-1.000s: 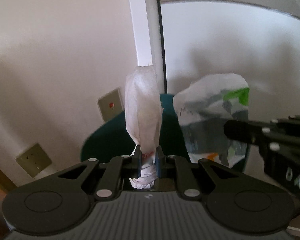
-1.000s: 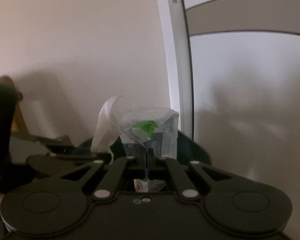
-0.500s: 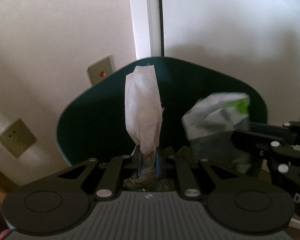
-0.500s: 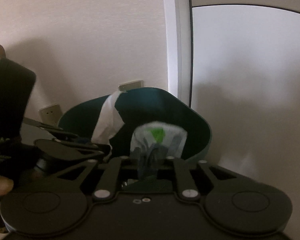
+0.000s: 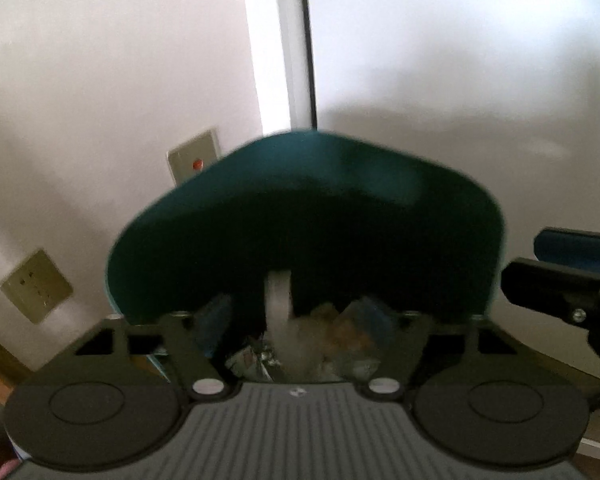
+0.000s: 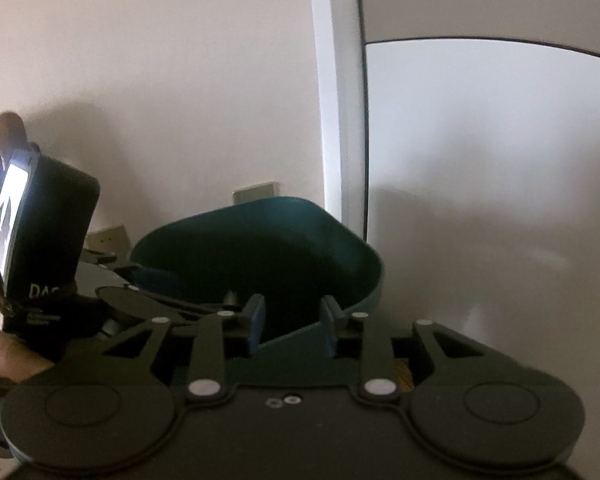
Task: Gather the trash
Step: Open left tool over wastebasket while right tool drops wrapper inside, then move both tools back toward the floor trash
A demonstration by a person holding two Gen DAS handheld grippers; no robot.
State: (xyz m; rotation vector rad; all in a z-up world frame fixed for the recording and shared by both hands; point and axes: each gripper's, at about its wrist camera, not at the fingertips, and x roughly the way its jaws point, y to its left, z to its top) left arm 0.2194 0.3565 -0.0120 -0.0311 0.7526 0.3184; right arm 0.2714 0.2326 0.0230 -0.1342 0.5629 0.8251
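A dark teal trash bin (image 5: 380, 184) stands against the wall, right in front of both grippers; it also shows in the right wrist view (image 6: 300, 216). My left gripper (image 5: 296, 312) is open over the bin's mouth. A white paper tissue (image 5: 278, 304) is blurred between its fingers, dropping into the bin. Crumpled wrappers and plastic (image 5: 340, 332) lie inside. My right gripper (image 6: 292, 320) is open and empty above the bin's near rim. The right gripper also shows at the right edge of the left wrist view (image 5: 560, 280).
A white wall and a white door frame (image 5: 280, 60) stand behind the bin. Wall plates (image 5: 36, 286) and a switch with a red light (image 5: 194, 160) sit to the left. The left gripper's body and the hand holding it (image 6: 32, 240) fill the left of the right wrist view.
Both grippers have opened over the bin. The tissue has left the left gripper and falls. The plastic wrapper has left the right gripper and is gone from its view.
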